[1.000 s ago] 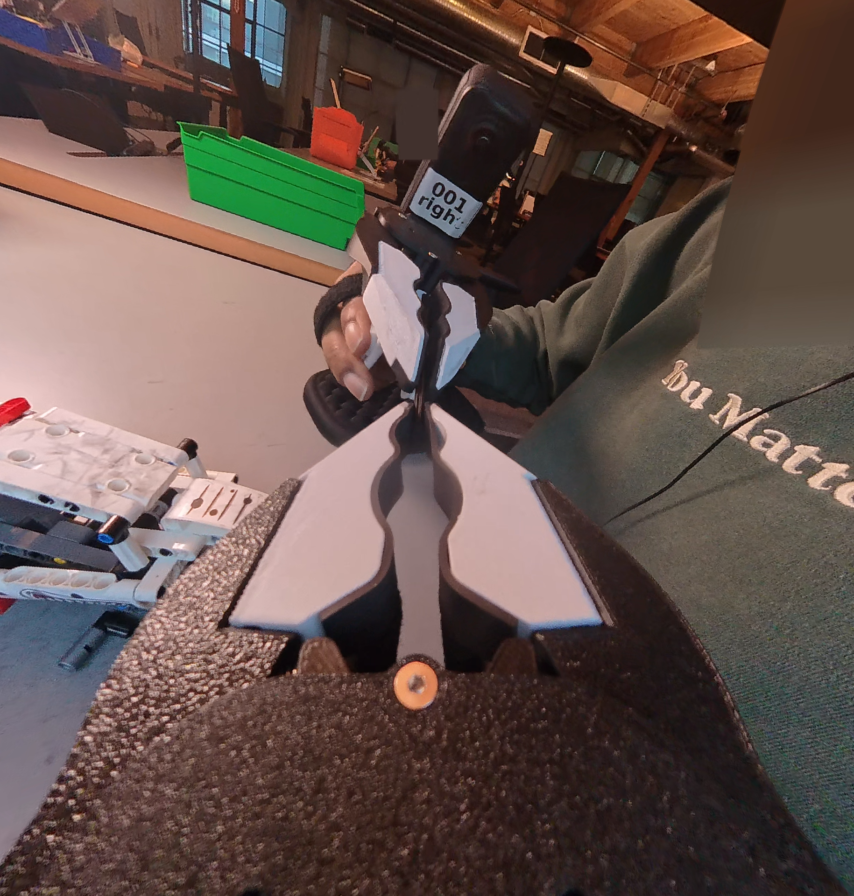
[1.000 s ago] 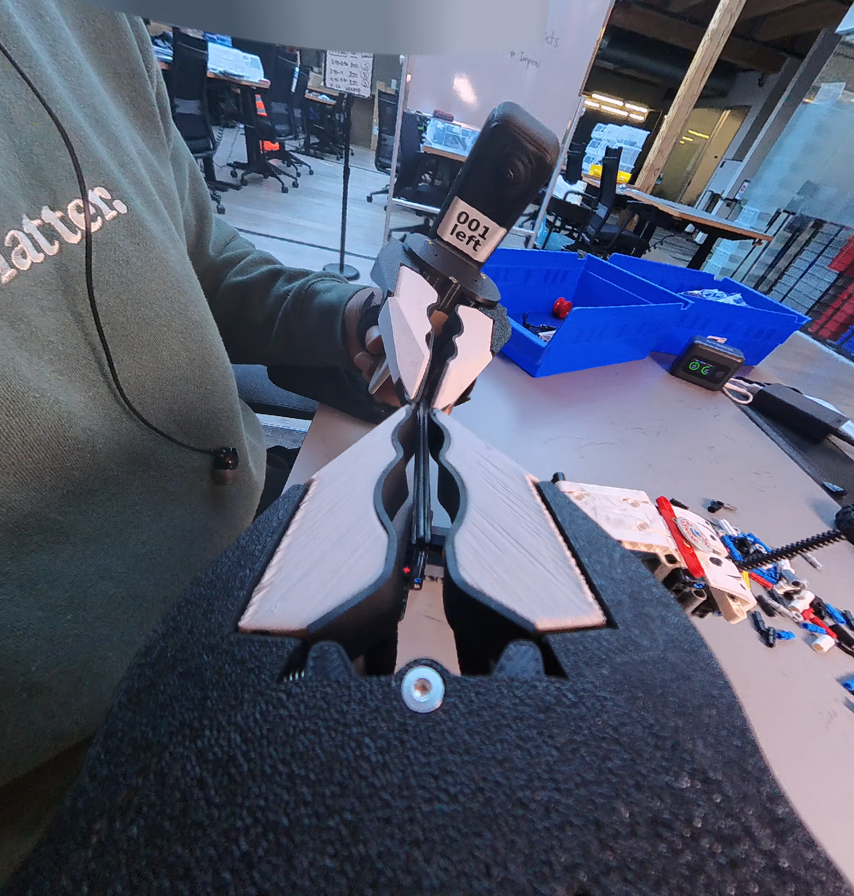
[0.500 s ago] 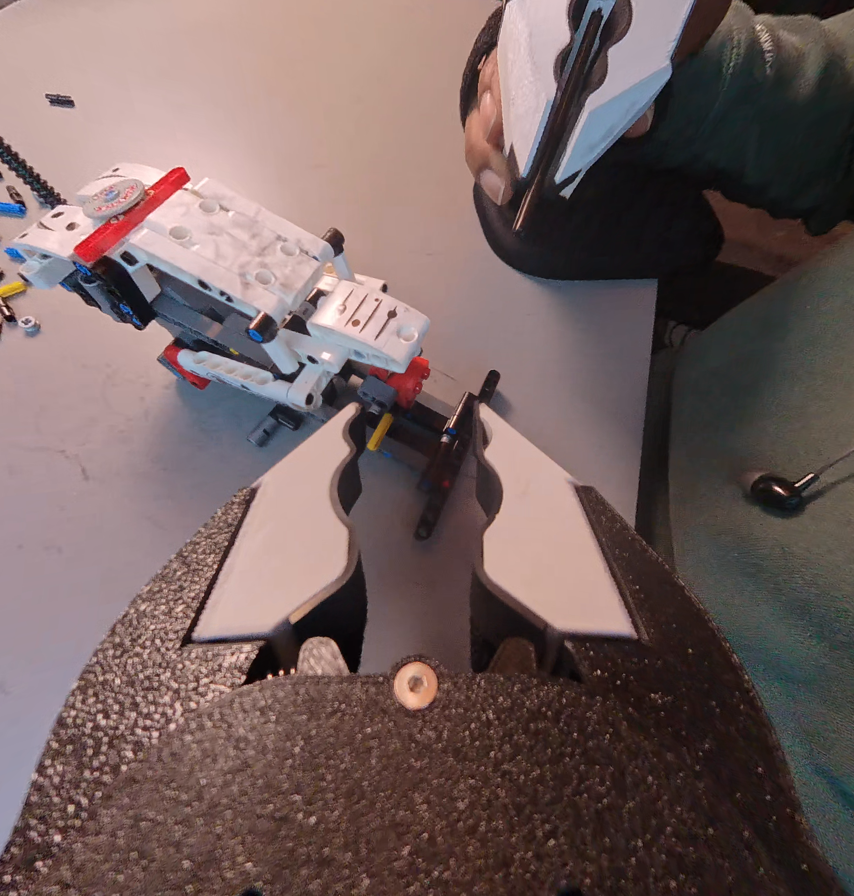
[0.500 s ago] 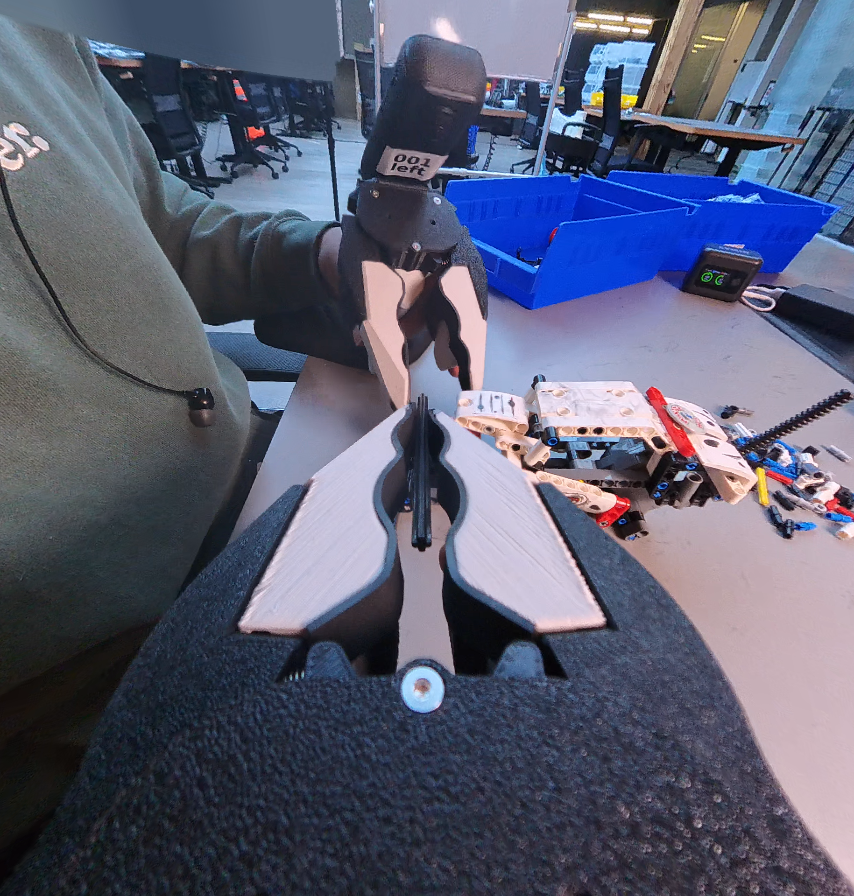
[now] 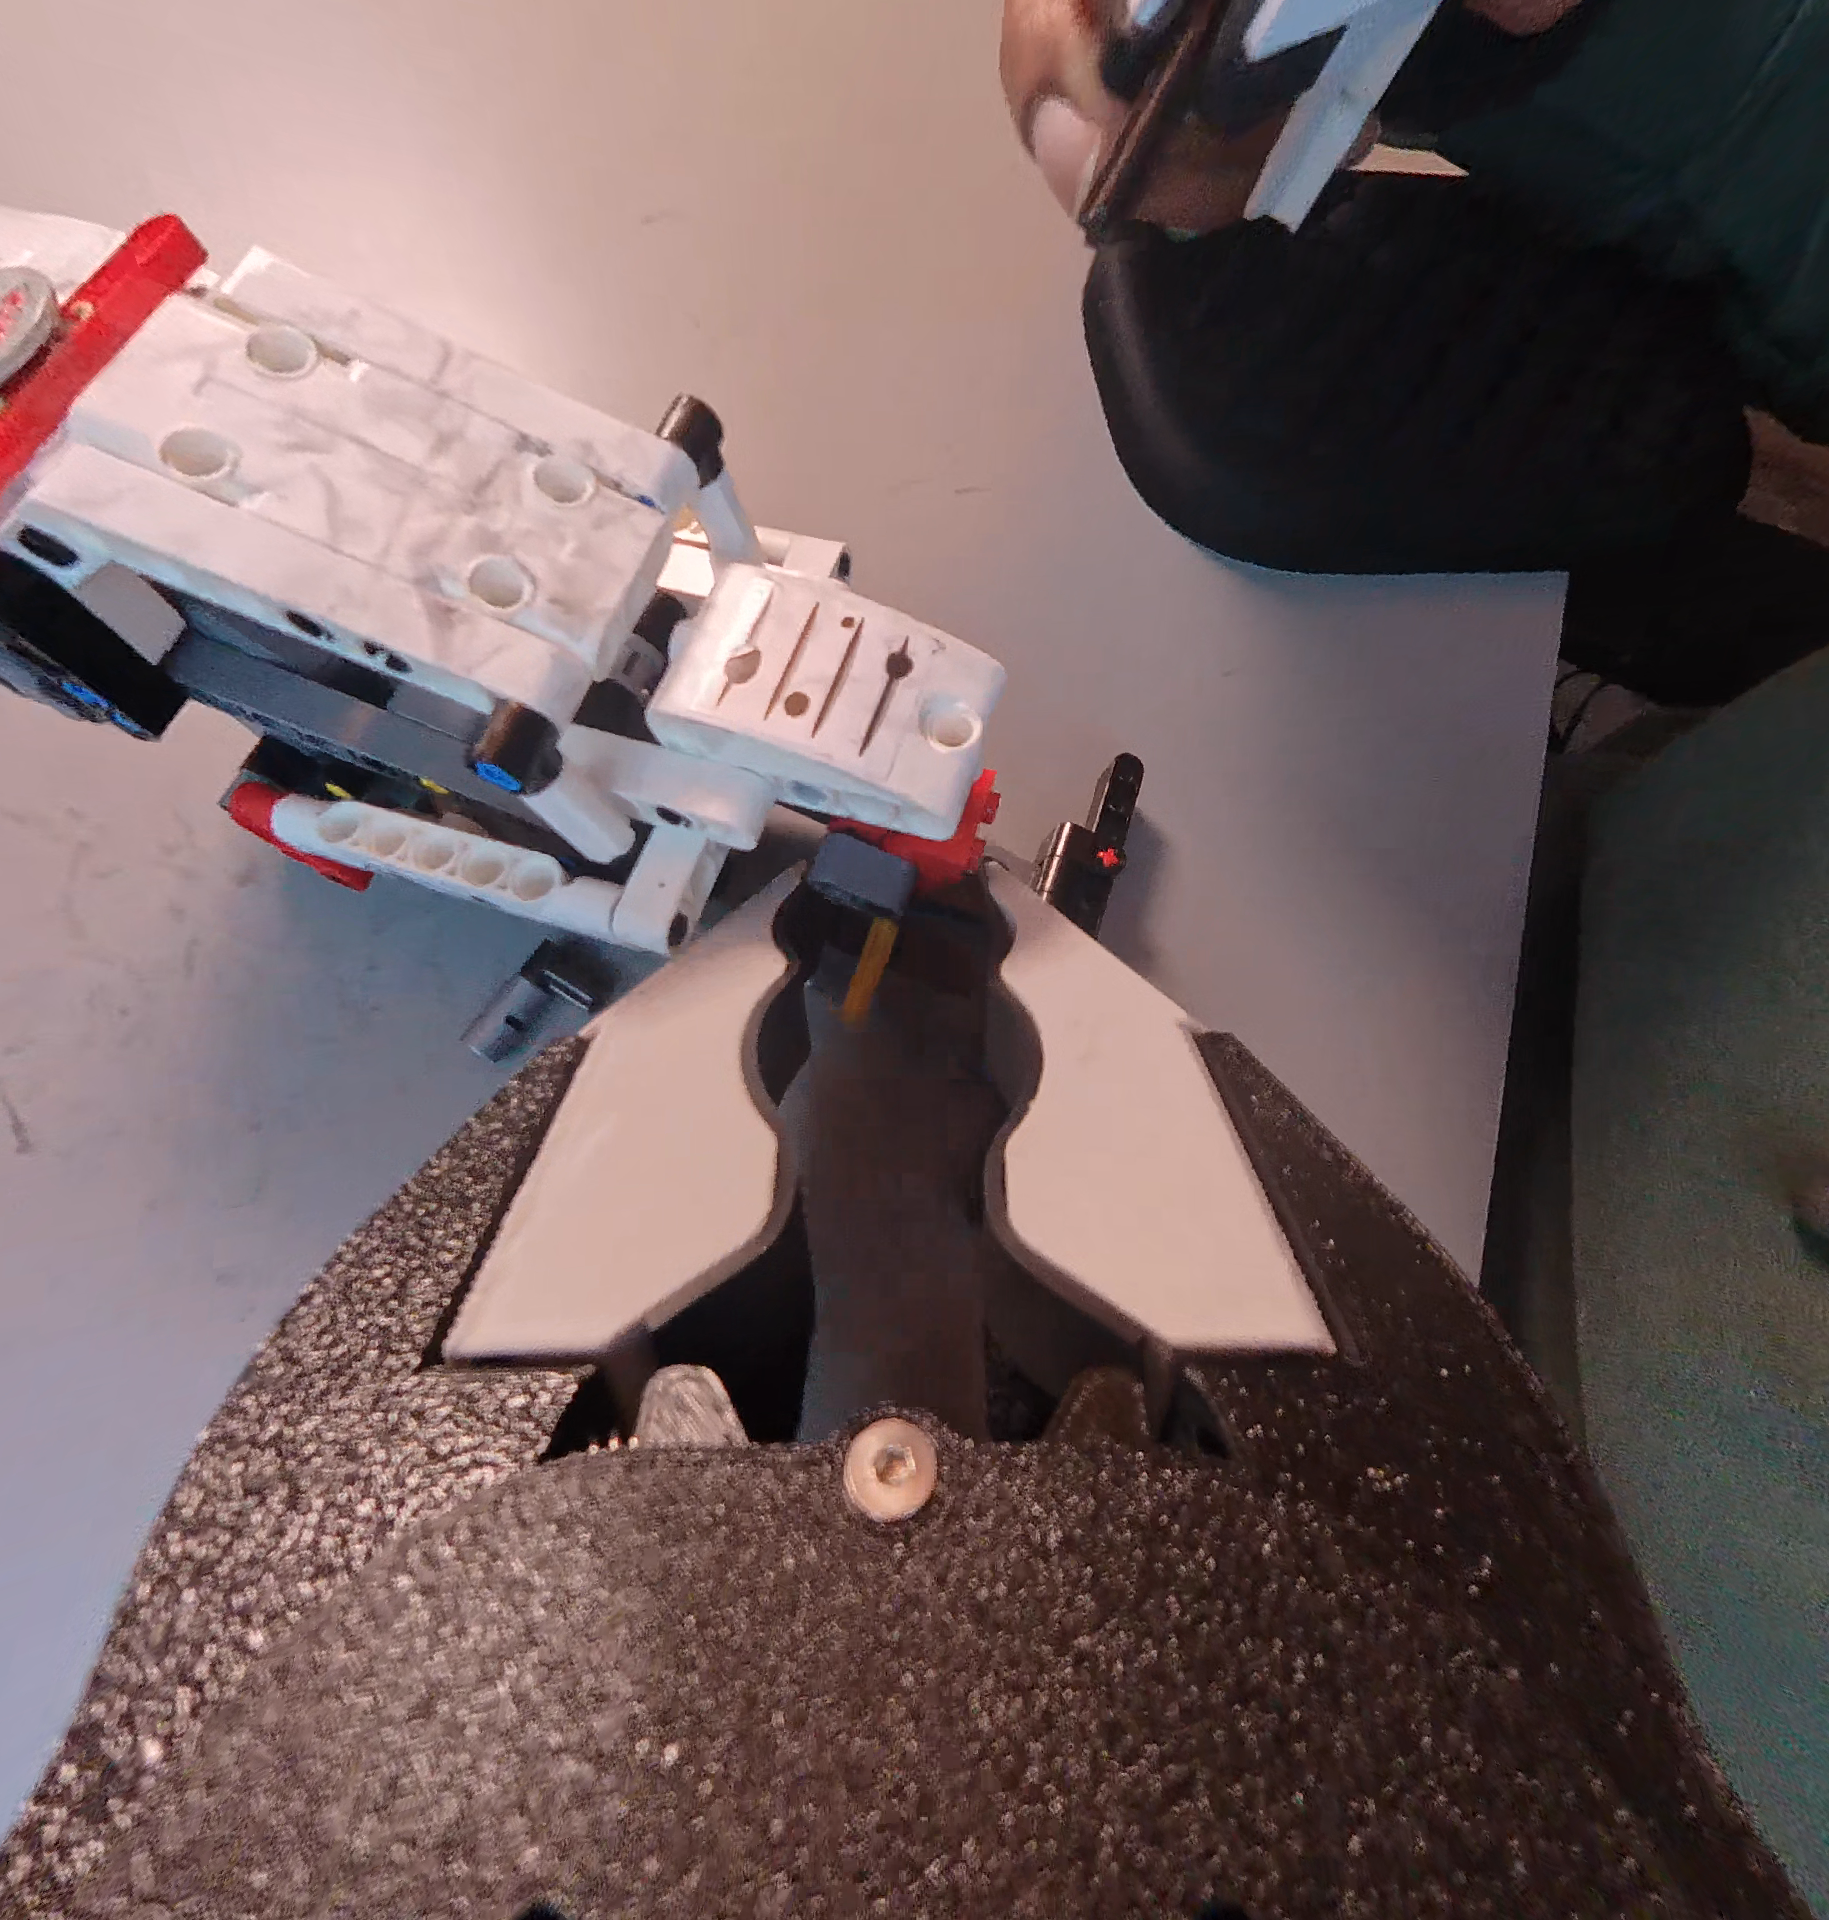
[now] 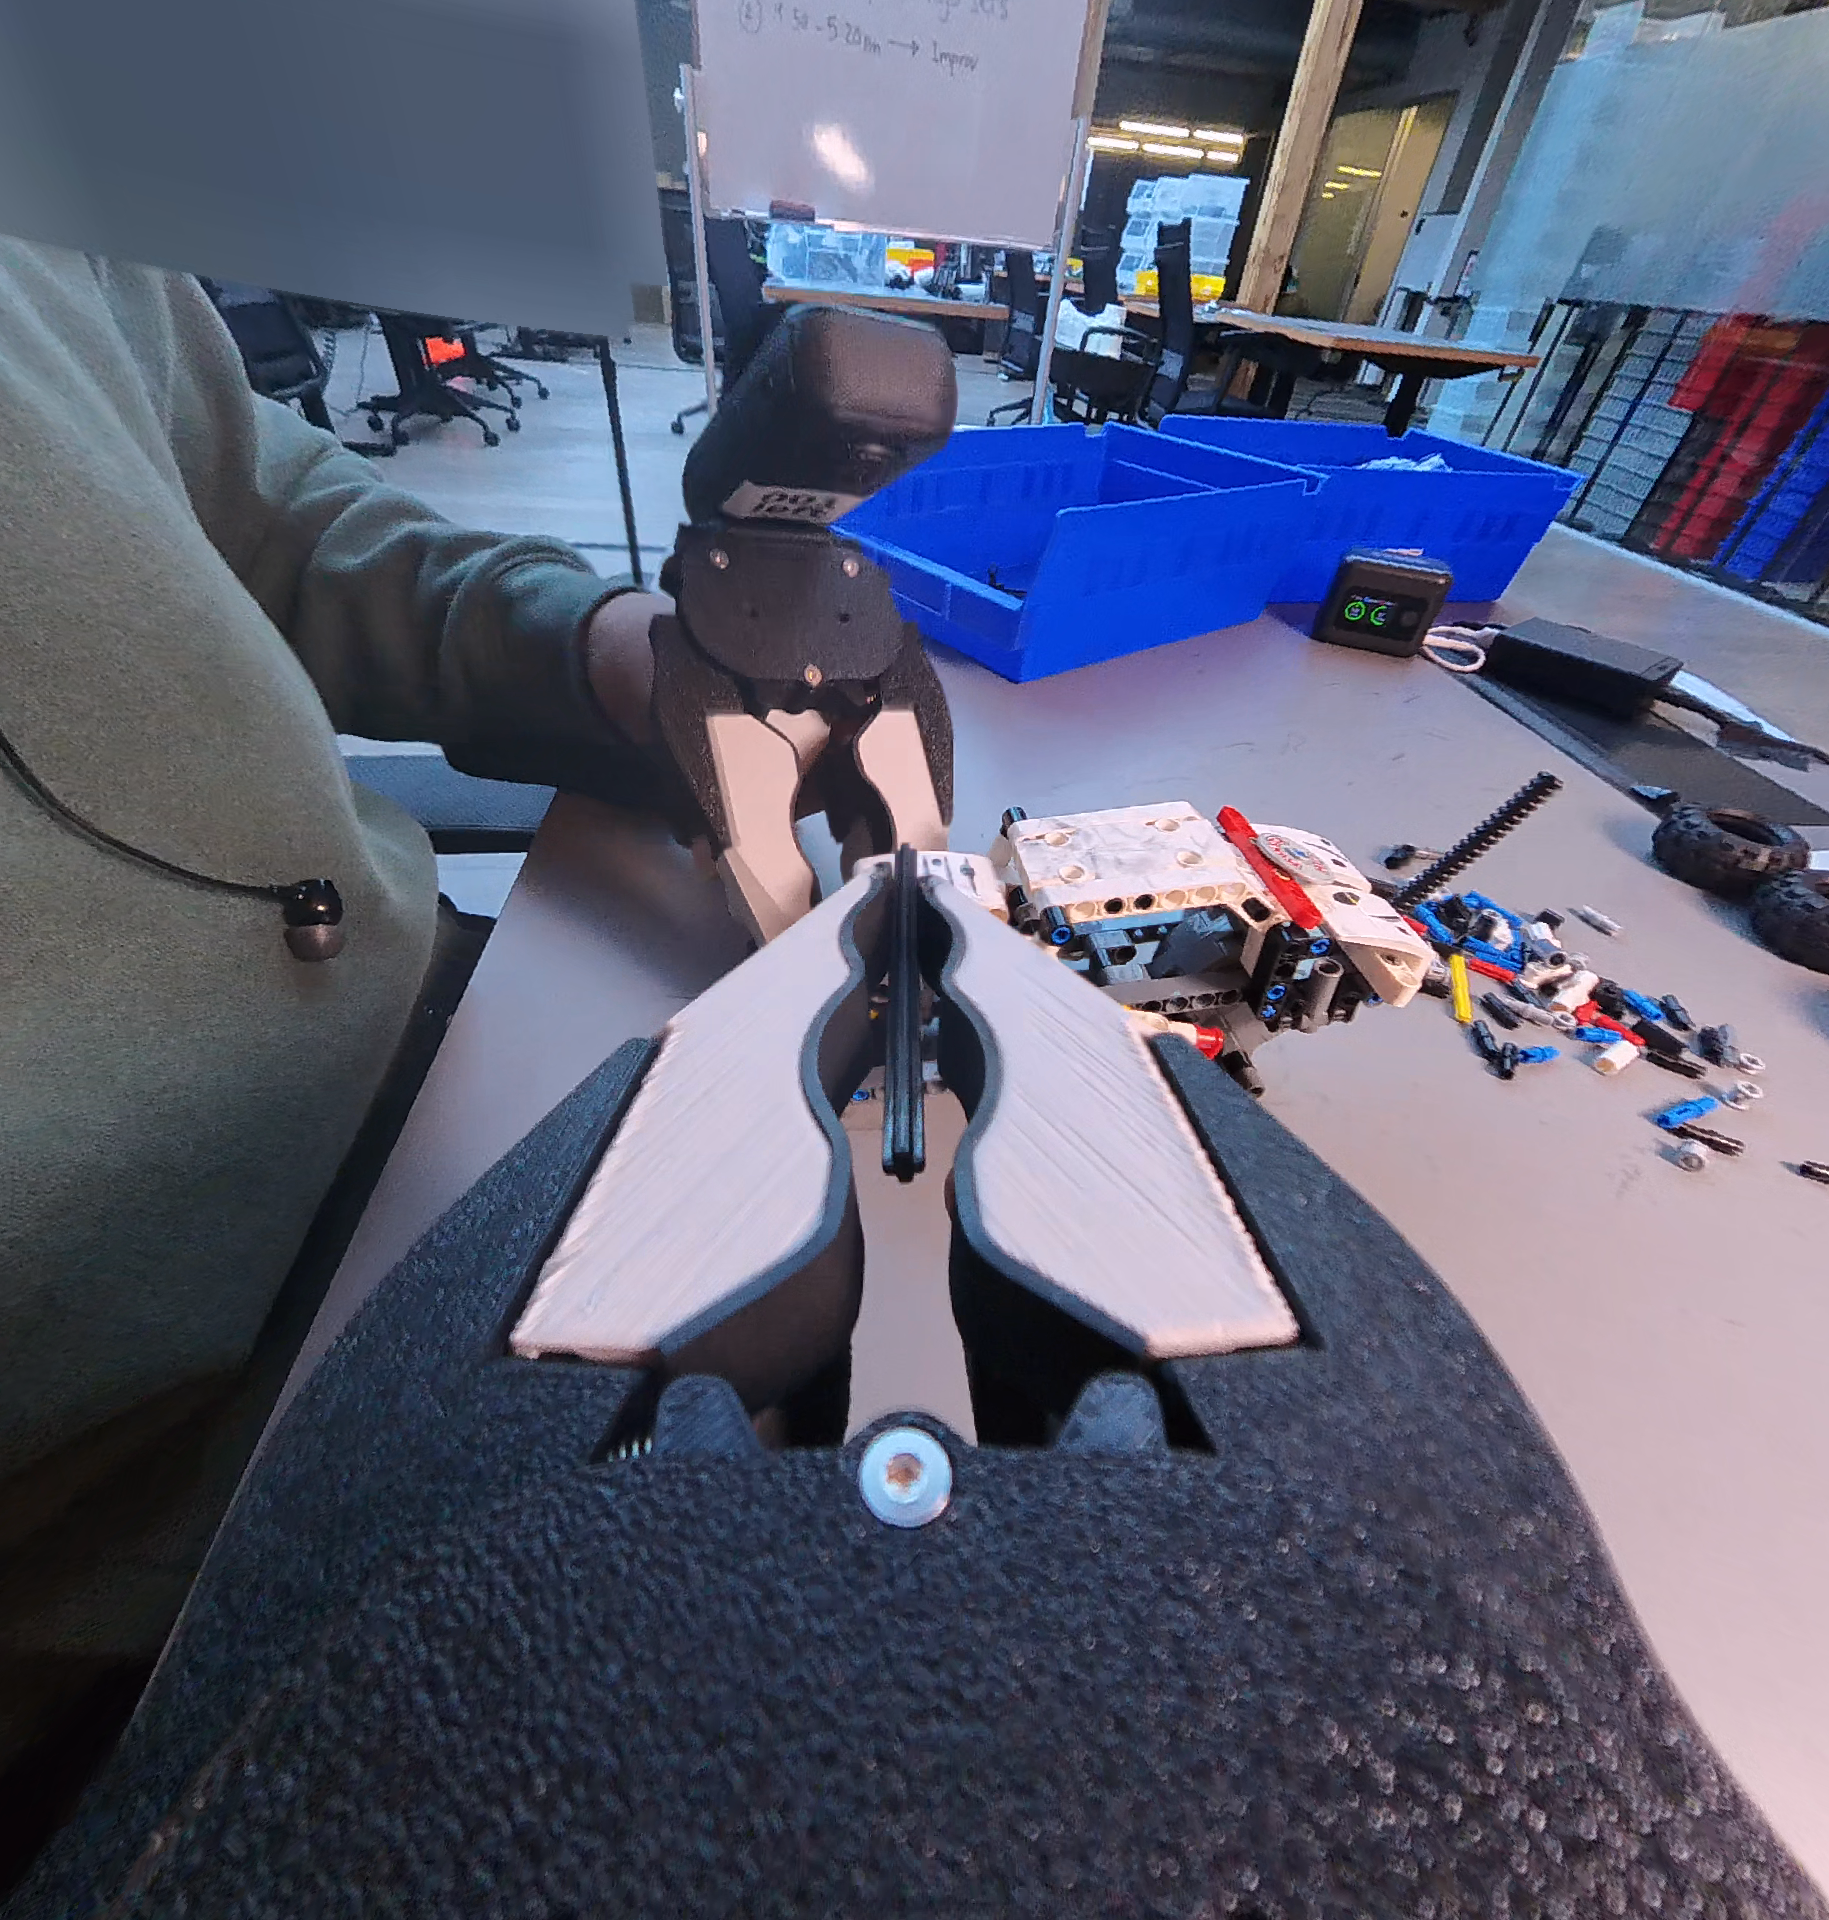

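the white brick model (image 5: pixel 494 582) lay on its side on the grey surface (image 5: pixel 681 208), close to the near edge in front of the person in the green sweatshirt (image 6: pixel 141 727). half a second before, the left tongs (image 5: pixel 889 914) hung spread above the model's near end; now they had dropped right onto it, their tips on either side of the dark grey block (image 5: pixel 856 875) and the short yellow pin (image 5: pixel 868 961) at the red corner. the gap between the tips was moderate, and whether they pressed on the block or only bracketed it cannot be told. a second earlier both tongs had met nose to nose in the air around a thin black beam (image 6: pixel 903 1018); that beam now sat only in the right tongs (image 6: pixel 903 883), which were closed down tight on it, the beam standing edge-on between the tips.

the left tongs pointed steeply down at the surface, seen from the right wrist view as tilted forward over the model's end. the right tongs were held level and raised, aimed toward the left ones, apart from the model. loose small parts (image 6: pixel 1575 1018), two black tyres (image 6: pixel 1772 883) and blue bins (image 6: pixel 1149 540) lay farther off.
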